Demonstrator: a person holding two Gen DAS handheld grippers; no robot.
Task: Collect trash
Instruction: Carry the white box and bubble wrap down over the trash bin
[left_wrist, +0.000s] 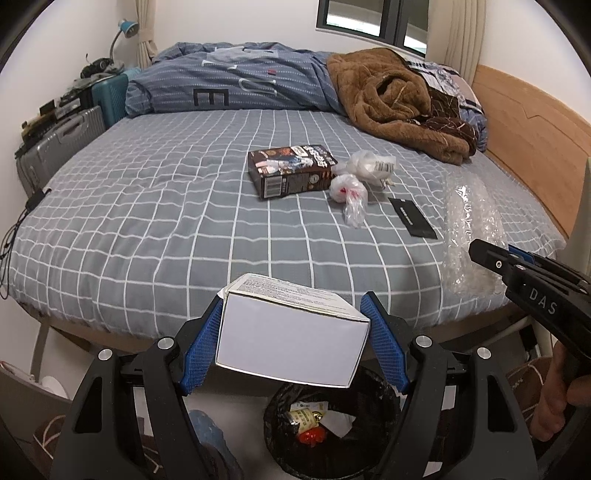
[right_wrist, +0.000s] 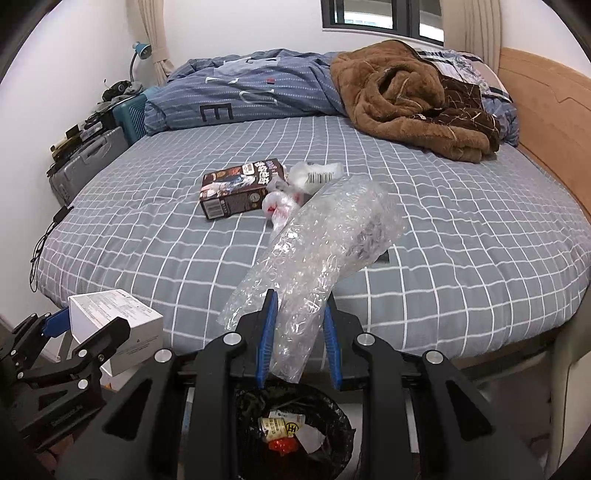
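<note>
My left gripper (left_wrist: 293, 306) is shut on a white box (left_wrist: 291, 343), held over the front edge of the bed. Below it stands a black-lined trash bin (left_wrist: 284, 402) with wrappers inside. My right gripper (right_wrist: 301, 299) is shut on a clear bubble-wrap roll (right_wrist: 317, 251), also above the trash bin (right_wrist: 332, 413). On the bed lie a dark brown snack box (left_wrist: 290, 170), two crumpled plastic bags (left_wrist: 349, 190) and a black card (left_wrist: 412, 218). The right gripper (left_wrist: 480, 254) with the bubble-wrap roll (left_wrist: 467, 229) shows at the right of the left wrist view; the white box (right_wrist: 118, 317) shows at the lower left of the right wrist view.
The bed (left_wrist: 147, 206) has a grey checked sheet. A blue duvet (left_wrist: 229, 77) and a brown blanket (left_wrist: 391, 99) are piled at the far side. Suitcases (left_wrist: 62, 144) stand by the left wall, a wooden headboard (left_wrist: 532, 140) on the right. A person's hand (left_wrist: 557, 398) holds the right gripper.
</note>
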